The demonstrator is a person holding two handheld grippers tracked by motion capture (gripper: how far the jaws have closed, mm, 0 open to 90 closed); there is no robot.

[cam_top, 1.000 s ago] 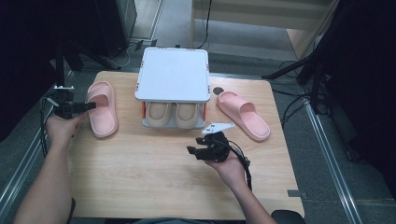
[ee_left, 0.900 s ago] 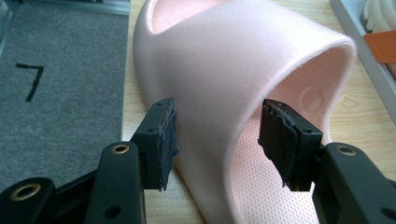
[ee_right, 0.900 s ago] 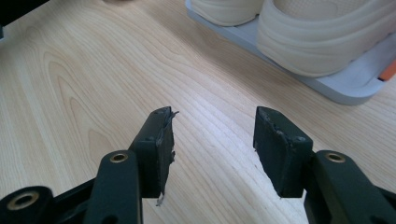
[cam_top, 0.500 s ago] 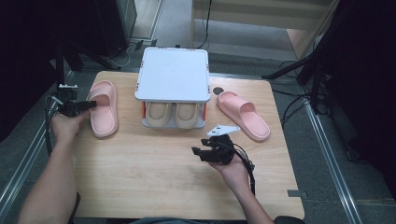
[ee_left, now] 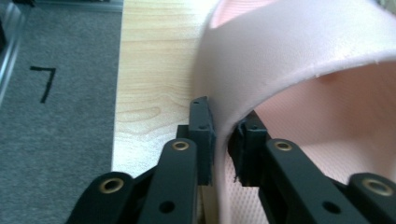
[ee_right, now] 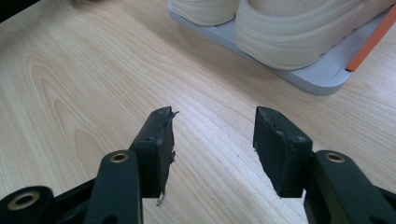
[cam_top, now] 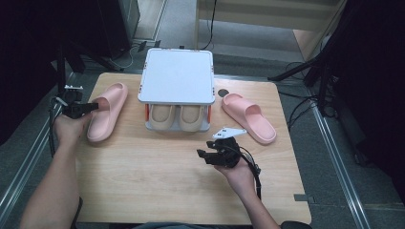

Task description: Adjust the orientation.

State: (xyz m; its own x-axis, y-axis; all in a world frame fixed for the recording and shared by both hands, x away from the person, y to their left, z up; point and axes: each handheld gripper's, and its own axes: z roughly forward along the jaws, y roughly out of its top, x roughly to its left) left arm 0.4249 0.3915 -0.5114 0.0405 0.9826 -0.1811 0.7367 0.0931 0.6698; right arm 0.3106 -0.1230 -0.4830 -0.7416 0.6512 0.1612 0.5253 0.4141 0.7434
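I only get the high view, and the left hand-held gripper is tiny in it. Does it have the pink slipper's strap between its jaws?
Observer: Yes. The left hand-held gripper has just been closing its jaws. The strap of the left pink slipper stands between them, with one jaw outside it and one inside.
Operator: How deep is the bite?
Observer: Shallow. The pads catch just the strap's lower edge.
Operator: And the other one?
Observer: The right hand-held gripper is open above the table with nothing between its jaws. It points toward the beige shoes on the grey bottom shelf.
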